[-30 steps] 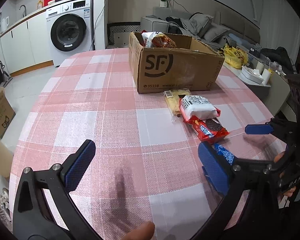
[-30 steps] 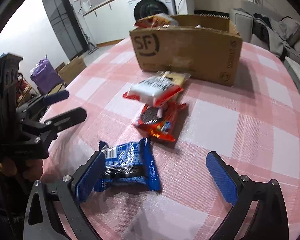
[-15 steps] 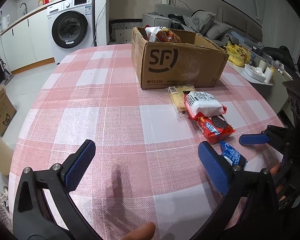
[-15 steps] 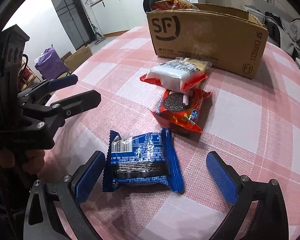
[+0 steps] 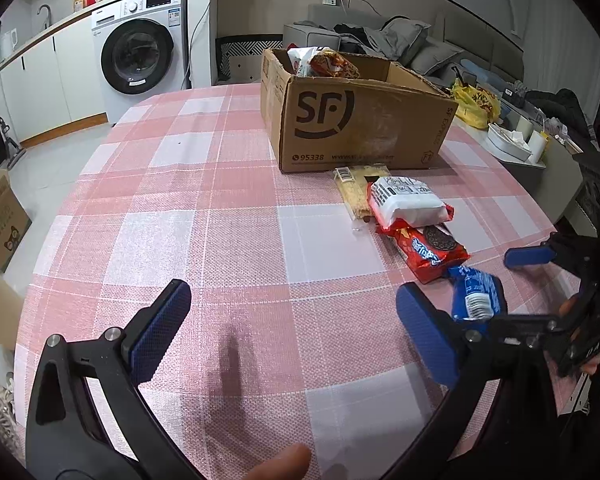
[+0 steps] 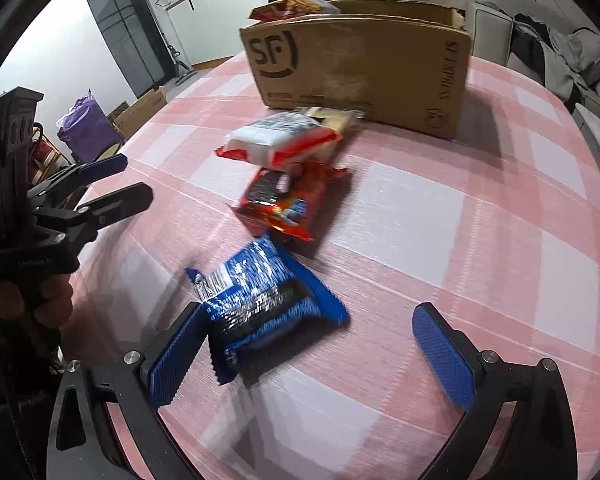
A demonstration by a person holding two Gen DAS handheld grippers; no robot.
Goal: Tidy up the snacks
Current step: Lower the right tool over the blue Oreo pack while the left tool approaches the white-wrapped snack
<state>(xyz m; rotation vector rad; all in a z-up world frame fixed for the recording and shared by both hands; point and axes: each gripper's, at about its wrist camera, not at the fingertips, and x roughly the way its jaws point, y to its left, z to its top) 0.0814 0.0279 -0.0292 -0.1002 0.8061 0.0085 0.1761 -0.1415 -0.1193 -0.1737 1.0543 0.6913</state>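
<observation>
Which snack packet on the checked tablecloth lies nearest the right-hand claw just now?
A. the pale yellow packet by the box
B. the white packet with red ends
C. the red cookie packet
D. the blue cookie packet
D: in the right wrist view the blue cookie packet lies between the open fingers of the right claw, close against one blue pad, while the red cookie packet and the white packet lie further off toward the cardboard box.
</observation>
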